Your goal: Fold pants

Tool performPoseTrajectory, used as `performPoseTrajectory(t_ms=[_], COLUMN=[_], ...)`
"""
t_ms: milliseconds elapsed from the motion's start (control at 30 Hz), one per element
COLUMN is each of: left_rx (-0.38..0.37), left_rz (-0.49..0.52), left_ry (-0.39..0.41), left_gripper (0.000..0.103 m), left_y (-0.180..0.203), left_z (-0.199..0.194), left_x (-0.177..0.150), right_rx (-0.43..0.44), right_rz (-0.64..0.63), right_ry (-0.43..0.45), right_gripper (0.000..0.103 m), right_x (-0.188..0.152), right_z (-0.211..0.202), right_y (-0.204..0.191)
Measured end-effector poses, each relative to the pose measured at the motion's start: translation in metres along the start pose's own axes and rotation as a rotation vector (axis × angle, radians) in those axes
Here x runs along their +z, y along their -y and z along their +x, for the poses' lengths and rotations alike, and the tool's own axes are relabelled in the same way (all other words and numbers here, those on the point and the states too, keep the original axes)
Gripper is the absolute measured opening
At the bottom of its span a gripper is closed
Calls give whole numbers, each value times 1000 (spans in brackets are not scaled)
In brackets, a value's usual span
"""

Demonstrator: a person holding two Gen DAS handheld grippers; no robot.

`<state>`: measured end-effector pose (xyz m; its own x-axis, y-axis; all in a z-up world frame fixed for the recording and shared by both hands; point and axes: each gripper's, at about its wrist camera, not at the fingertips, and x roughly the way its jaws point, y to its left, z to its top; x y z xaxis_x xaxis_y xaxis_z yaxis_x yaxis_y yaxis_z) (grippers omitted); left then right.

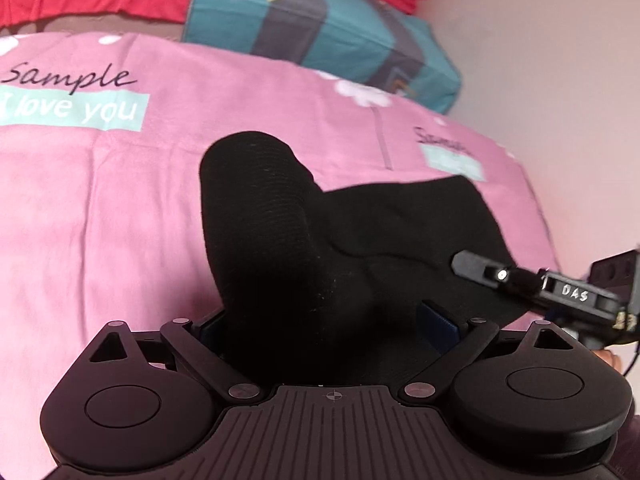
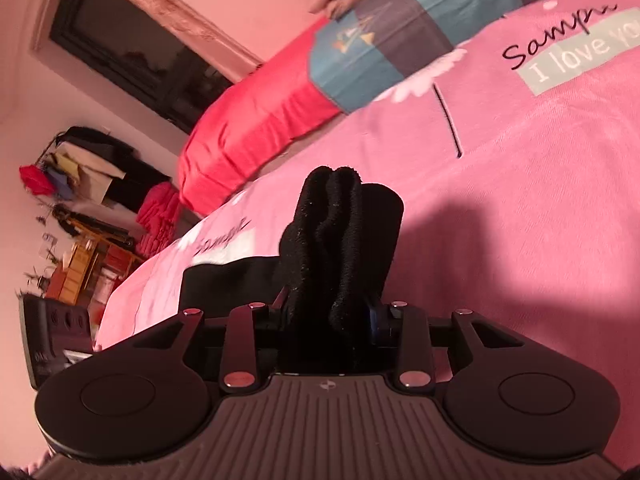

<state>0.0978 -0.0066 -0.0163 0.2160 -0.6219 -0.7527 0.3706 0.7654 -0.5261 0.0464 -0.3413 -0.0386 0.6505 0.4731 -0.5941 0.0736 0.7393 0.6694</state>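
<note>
Black pants (image 1: pixel 280 240) fill both pairs of tongs: the left tongs (image 1: pixel 320 320) and right tongs (image 2: pixel 332 316) are each clamped on bunched cloth, with the rest trailing onto the pink bed sheet (image 1: pixel 100 220). Open sheet spreads ahead; a teal pillow (image 1: pixel 320 28) and a red pillow (image 2: pixel 248 128) line its far edge.

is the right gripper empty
No, the right gripper is shut on a bunched fold of the black pants.
</note>
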Motion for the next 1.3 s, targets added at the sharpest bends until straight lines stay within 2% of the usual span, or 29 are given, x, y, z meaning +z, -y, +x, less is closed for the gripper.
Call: performPoseTrajectory(t_ms=[100,233,300,333,367,400,433,467,567,633,700,800,867,900,933,1000,1033,1133,1200,1300], left_rx=[-11,-2,70,136,203,234,227,217,242,281,311,348,370,376,381,390,395,410,416,426], left_rz=[31,32,23,15,18,23,10,-4,26,74,102,131,145,148,150,158,164,175,179,183], left_ry=[-2,-67,-115,-145,-171,-183,-170,-163,-147,-136,-142,-139,-134,-134,-133,-135,-135,-131,-128,-126], left_gripper=[103,103,103,103,103,103,103,103,103,103,103,103,103,103,103,103,103,103,103,103], left_y=[10,1,-9,-13,-16,-18,-19,-19,-10,-2,4,8,9,9,10,11,12,16,16,16], left_z=[-26,-34,-17,-7,2,7,6,3,-3,-5,0,6,11,12,12,12,12,15,17,16], left_x=[-24,-62,-76,-83,-88,-92,-95,-96,-96,-98,-98,-97,-96,-96,-95,-94,-95,-95,-96,-97], right_rx=[27,34,-34,-129,-224,-194,-201,-243,-384,-432,-460,-470,-464,-480,-474,-406,-400,-456,-432,-479], right_rz=[63,172,235,241,247,274,295,273,118,-18,-157,-315,-299,-238,-126,127,163,108,33,-30], right_ry=[-1,-12,-38,-54,-52,-6,32,74,195,234,229,159,105,97,107,161,180,183,133,73], right_gripper=[39,41,46,52,65,64,65,67,72,72,72,71,68,68,71,71,71,73,74,76], right_x=[-34,-87,-115,-126,-135,-141,-142,-141,-133,-129,-132,-141,-141,-143,-136,-128,-127,-137,-149,-169], right_z=[-32,-59,-54,-50,-48,-53,-60,-67,-82,-82,-70,-35,-10,-11,-14,-36,-43,-53,-48,-47], right_y=[-10,-4,14,21,27,29,26,18,-12,-36,-58,-78,-65,-47,-30,-2,0,-16,-32,-37])
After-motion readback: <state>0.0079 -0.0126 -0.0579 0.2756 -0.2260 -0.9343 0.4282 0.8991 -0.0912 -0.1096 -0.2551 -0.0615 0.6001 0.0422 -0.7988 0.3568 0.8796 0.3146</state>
